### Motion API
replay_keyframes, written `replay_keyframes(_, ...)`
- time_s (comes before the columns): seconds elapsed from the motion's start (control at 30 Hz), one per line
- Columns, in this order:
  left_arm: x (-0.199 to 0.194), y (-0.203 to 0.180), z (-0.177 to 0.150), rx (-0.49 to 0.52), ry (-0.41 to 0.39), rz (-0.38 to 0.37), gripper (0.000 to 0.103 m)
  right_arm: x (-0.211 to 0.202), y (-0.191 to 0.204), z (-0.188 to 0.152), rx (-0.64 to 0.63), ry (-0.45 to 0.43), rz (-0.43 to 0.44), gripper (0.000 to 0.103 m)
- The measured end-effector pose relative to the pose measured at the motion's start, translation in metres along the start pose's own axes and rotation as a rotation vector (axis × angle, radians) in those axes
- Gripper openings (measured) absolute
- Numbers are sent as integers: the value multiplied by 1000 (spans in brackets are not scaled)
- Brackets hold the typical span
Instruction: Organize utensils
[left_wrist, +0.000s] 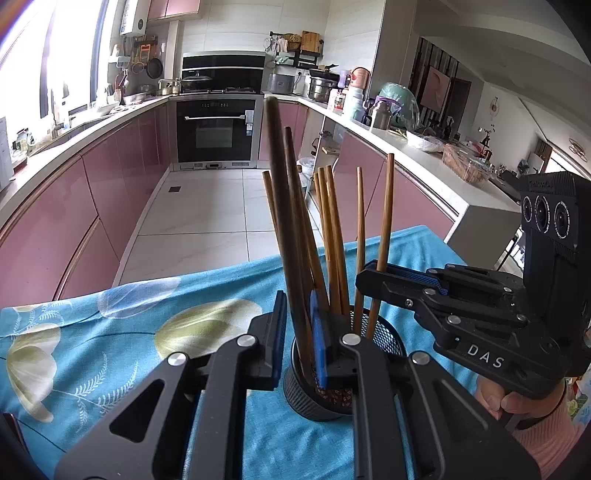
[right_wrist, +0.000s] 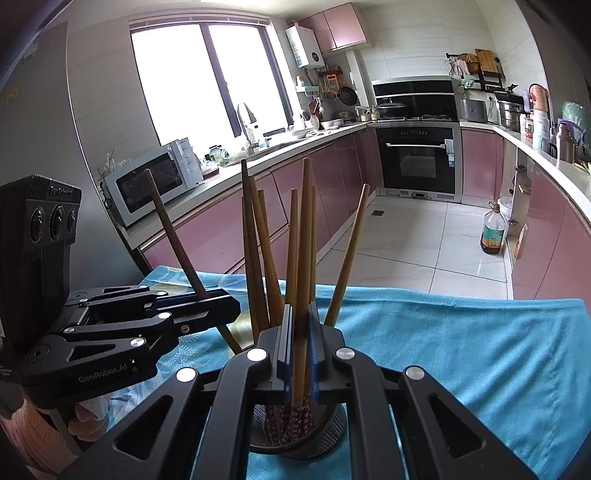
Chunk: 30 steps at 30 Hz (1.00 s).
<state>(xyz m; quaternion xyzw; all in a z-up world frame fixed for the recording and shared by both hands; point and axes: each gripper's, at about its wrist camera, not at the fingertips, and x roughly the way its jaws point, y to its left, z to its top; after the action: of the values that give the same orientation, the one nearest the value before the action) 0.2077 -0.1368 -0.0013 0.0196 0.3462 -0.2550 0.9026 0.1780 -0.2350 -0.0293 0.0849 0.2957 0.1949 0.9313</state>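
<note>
The left gripper has its blue-padded jaws a little apart around one dark chopstick; there is a visible gap at the left pad, so the stick stands loose between them with its lower end inside the mesh cup. The right gripper is clamped on a lighter chopstick, both pads pressing on its shaft just above the cup's rim, the stick upright with its tip down in the cup.

The cup is a round black mesh holder standing on a table covered with a blue flowered cloth. It already holds a bundle of brown chopsticks that fan outward, their patterned red ends showing at the bottom through the mesh. These crowd closely beside both held sticks, leaning against them and the pads.

The two grippers meet over the cup from opposite sides, close to each other. A hand in a pink sleeve holds the right one's grip.

Beyond the table lie a tiled floor, pink kitchen cabinets, an oven, a microwave and a bottle of oil on the floor.
</note>
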Motion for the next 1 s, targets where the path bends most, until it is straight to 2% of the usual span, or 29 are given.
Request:
replay_keyframes(0.3,-2,2,-6,-3,-8,5,22,1,-7,3,14,-8,-7,7)
replay_keyframes(0.4,-3,1,-7,-7,-11,9,27,4,-8,3,26,-2,-22,13)
replay_keyframes(0.47,-3,2,-9,-7,-13,11,29,2,-9,2,28,-7,-26,21)
replay_keyframes(0.63,-5,5,-11,-14,-23,11,36,-4,-6,-1,16,-19,-37,23)
replay_keyframes(0.7,-6,5,-12,-12,-28,19,43,-5,-6,-1,13,-18,-39,24)
replay_keyframes(0.83,-6,10,-16,-22,-29,32,47,-5,-4,-5,1,-16,-58,26)
replay_keyframes(0.93,-8,13,-21,-31,-35,34,52,-5,-2,-9,-4,-14,-69,33)
replay_keyframes(1.0,-11,15,-25,-34,-48,41,57,-7,-1,-12,-6,-20,-70,41)
